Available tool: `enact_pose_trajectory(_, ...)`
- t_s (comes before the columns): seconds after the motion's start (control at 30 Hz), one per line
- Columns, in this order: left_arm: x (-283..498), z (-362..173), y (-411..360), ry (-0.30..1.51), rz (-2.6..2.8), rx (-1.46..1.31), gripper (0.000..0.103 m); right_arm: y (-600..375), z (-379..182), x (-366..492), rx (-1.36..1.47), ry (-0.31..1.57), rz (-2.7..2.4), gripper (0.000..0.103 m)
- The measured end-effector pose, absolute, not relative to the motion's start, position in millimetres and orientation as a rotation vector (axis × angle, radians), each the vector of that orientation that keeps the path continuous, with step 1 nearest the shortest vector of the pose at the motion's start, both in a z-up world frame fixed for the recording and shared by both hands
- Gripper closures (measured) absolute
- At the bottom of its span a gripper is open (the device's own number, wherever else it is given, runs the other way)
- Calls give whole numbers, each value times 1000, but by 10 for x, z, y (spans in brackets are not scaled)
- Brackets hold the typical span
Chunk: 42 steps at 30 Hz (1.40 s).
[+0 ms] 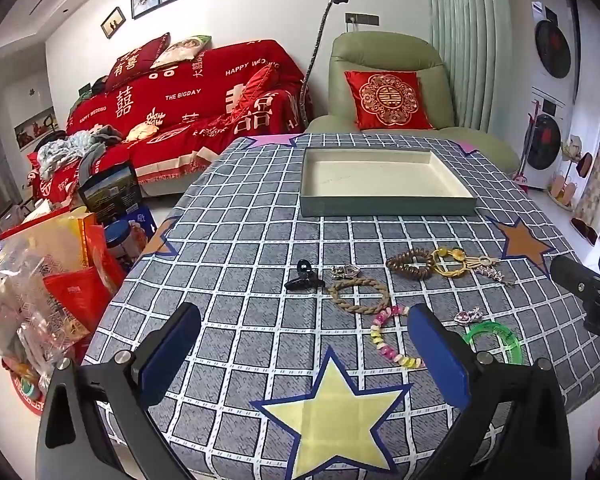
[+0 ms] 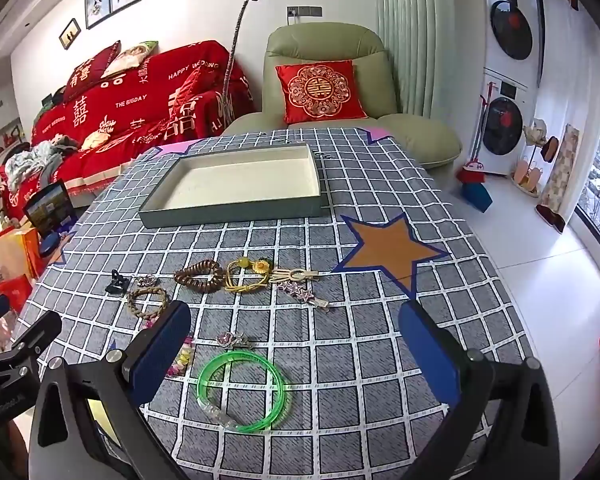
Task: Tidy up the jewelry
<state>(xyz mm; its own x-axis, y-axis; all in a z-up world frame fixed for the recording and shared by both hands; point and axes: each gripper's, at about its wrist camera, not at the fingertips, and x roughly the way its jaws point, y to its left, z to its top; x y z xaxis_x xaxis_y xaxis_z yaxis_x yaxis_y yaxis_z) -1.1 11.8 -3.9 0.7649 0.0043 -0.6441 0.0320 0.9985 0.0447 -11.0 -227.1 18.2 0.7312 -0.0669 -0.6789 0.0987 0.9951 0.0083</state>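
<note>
We read "HAPPY WEDDING", "THE BIGDAY" on sofa cover [image 1: 188,92] | our left gripper [image 1: 304,344], right gripper [image 2: 294,344] spread, empty | tray [image 1: 384,204] bare

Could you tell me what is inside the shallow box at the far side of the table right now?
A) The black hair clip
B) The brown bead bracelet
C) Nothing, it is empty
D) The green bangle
C: the box shows only its bare pale floor, while the green bangle, brown bead bracelet and black hair clip all lie on the tablecloth nearer the camera.
</note>
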Motion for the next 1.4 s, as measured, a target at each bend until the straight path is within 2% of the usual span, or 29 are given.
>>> enact_pose_trajectory(1.4, -68, 3, 133, 688, 2, 64, 0, -2253, 203, -162, 52, 739, -83, 0)
